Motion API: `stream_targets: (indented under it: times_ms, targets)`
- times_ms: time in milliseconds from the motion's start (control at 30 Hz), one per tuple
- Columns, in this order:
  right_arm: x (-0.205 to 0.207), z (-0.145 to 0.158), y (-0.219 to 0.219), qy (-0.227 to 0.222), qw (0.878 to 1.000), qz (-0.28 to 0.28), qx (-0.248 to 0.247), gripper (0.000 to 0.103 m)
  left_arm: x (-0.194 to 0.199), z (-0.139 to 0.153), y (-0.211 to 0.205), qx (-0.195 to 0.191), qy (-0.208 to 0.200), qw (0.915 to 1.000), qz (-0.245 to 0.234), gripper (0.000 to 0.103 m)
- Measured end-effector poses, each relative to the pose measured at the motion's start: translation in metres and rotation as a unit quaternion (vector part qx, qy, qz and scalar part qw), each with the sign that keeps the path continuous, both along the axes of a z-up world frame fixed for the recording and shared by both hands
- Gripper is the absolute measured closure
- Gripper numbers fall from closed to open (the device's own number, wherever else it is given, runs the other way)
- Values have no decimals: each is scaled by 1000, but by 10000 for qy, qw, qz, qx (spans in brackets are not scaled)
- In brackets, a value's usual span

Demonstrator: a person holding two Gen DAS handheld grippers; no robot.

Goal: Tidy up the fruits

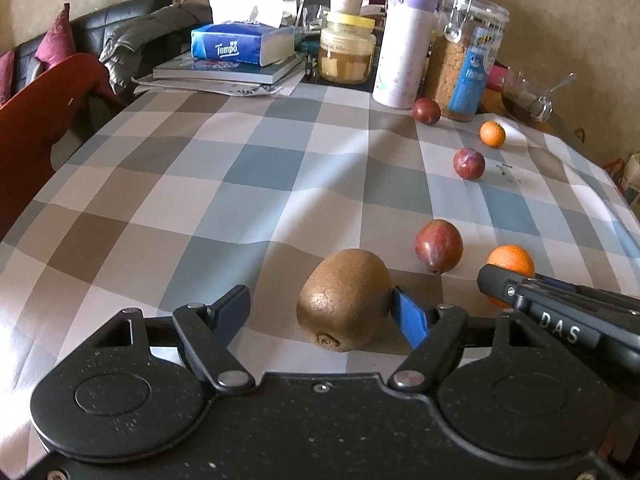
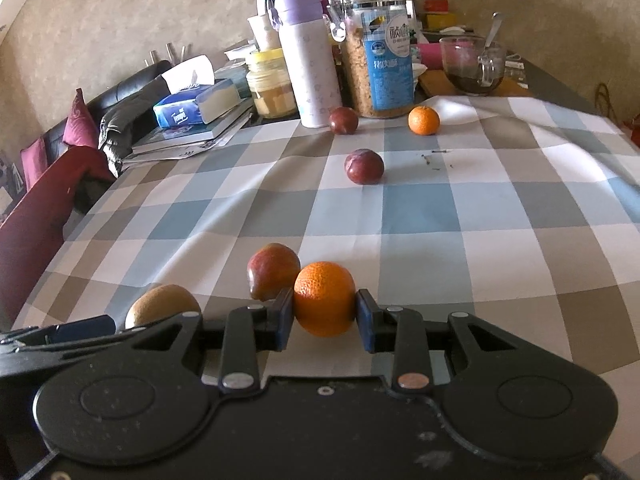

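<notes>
A brown kiwi (image 1: 345, 299) lies on the checked tablecloth between the fingers of my left gripper (image 1: 320, 310). The gripper is open; the right pad touches the kiwi and the left pad stands apart. My right gripper (image 2: 325, 314) is shut on an orange (image 2: 325, 298) low over the cloth; the orange also shows in the left wrist view (image 1: 511, 264). A red pear-shaped fruit (image 2: 273, 271) lies just behind the orange, to its left. Farther back lie two dark red plums (image 2: 364, 166) (image 2: 343, 120) and a small orange (image 2: 423, 120).
At the far edge stand a white-and-lilac flask (image 2: 308, 60), a clear jar with a blue label (image 2: 378, 48), a yellow-lidded jar (image 2: 271, 84), a tissue pack on books (image 2: 196, 106) and a glass bowl with a spoon (image 2: 472, 66). A red chair (image 1: 36, 120) stands left.
</notes>
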State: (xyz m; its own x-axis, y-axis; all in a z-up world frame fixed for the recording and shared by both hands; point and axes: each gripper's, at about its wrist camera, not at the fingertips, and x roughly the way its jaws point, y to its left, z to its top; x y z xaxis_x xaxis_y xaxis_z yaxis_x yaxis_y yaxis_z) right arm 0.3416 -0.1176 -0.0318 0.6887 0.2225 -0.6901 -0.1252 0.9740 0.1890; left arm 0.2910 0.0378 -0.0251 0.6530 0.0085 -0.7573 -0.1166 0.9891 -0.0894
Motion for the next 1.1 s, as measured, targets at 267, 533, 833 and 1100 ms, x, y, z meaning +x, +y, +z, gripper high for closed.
stream_targets:
  times_ms: [267, 533, 833, 1100]
  targets:
    - [-1, 0, 0, -18, 10000, 16, -29, 69, 2, 4, -9, 329, -36, 9994, -47, 28]
    - [-1, 0, -1, -40, 9999, -71, -57, 69, 4, 5, -22, 496, -13, 9981, -357, 48]
    - [-11, 8, -11, -257, 9993, -270, 24, 69, -8, 23, -5, -154, 342, 9980, -505, 48]
    - [-48, 39, -41, -226, 9978, -565, 274, 69, -39, 59, -4, 13, 498, 9962, -718, 48]
